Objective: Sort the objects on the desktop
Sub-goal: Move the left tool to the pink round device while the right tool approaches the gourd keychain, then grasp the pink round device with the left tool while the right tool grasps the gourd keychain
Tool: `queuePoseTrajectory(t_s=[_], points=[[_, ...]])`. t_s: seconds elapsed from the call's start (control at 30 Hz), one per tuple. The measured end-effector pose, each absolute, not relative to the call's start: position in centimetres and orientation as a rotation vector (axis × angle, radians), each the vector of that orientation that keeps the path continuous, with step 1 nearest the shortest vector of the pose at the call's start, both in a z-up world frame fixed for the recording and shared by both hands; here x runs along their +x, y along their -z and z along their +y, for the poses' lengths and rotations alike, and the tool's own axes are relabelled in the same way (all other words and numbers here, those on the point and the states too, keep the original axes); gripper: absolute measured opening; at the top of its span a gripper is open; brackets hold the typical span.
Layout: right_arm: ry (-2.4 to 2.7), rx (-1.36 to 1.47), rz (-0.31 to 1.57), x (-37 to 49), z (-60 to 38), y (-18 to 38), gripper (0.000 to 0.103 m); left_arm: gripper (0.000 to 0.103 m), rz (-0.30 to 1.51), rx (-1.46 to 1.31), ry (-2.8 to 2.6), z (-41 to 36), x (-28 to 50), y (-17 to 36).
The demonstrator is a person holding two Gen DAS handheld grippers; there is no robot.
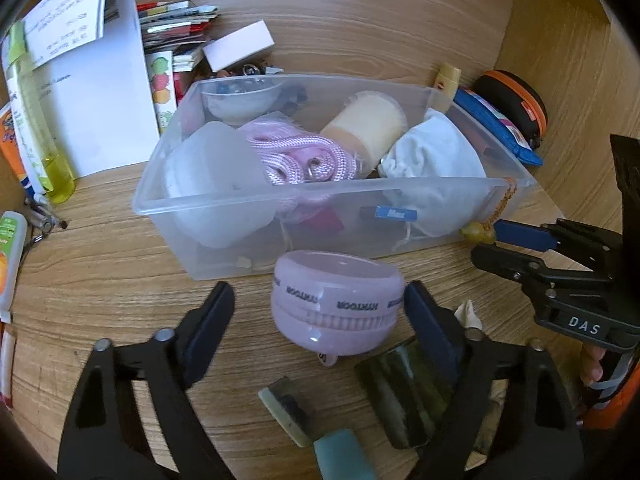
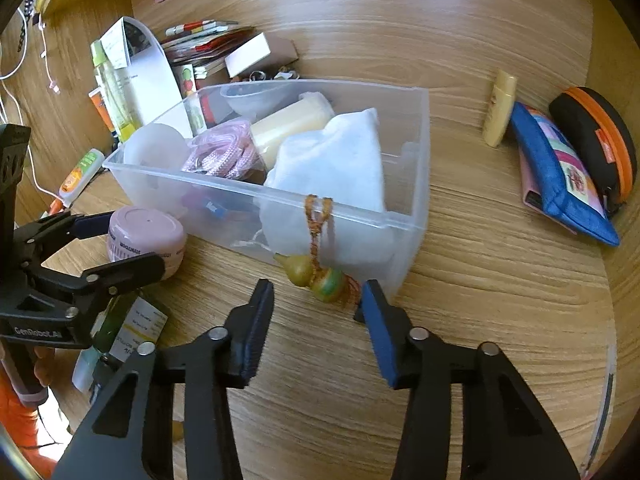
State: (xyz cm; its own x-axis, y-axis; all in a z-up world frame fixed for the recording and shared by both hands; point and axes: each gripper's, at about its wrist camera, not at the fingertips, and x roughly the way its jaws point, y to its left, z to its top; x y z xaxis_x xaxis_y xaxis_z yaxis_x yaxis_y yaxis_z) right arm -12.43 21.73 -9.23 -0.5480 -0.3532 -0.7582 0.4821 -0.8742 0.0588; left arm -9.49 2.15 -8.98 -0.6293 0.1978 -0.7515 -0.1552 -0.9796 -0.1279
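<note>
A clear plastic bin (image 1: 224,204) (image 2: 408,208) on the wooden desk holds a pink rope (image 1: 304,156), a cream bottle (image 1: 368,124), a white cloth pouch (image 1: 432,156) and white round containers. A pink round case (image 1: 336,304) (image 2: 144,236) lies on the desk in front of the bin. My left gripper (image 1: 320,312) is open with its fingers on either side of the pink case. A gourd charm (image 2: 316,272) hangs on an orange cord over the bin's front wall. My right gripper (image 2: 316,312) is open just below the charm.
A dark green bottle (image 1: 404,396) and small blocks (image 1: 288,408) lie near my left gripper. Papers (image 1: 96,92), a yellow-green bottle (image 1: 40,128) and booklets stand left of the bin. A cream tube (image 2: 498,108), a blue pouch (image 2: 560,176) and a black-orange case (image 2: 596,140) lie to the right.
</note>
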Motion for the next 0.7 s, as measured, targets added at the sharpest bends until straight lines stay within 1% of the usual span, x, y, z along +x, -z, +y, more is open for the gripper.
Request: queuePoseTrajectory(t_s=[0.23,0.3,0.33,0.37,0.43,0.53,0.57,0.7], points=[[2.372,1.148,0.227,-12.9,20.7,9.4,0.038,0.076,-0.067,-1.244,-2.657,2.4,-9.8,9.4],[2.373,1.150,0.240,-12.9,20.4,9.5,0.038,0.073,-0.068,-1.243,-2.651,2.4,-9.9,9.5],[2.372,1.154,0.238,-12.9,20.3,9.5,0.035,0.071,-0.071,-1.240,-2.645,2.4,-9.9,9.5],[2.371,1.156,0.221,-13.0,20.3,9.4,0.026,0.067,-0.073,-1.238,-2.643,2.4,-9.8,9.5],[2.361,1.165,0.198,-13.2,20.3,9.4,0.026,0.063,-0.069,-1.231,-2.644,2.5,-9.8,9.5],[2.366,1.149,0.186,-13.1,20.2,9.2,0.024,0.063,-0.070,-1.224,-2.649,2.4,-9.8,9.5],[2.373,1.140,0.199,-13.0,20.0,9.2,0.018,0.063,-0.071,-1.222,-2.653,2.3,-9.8,9.5],[2.361,1.115,0.236,-12.2,19.7,8.8,0.017,0.063,-0.084,-1.212,-2.658,2.1,-9.7,9.4]])
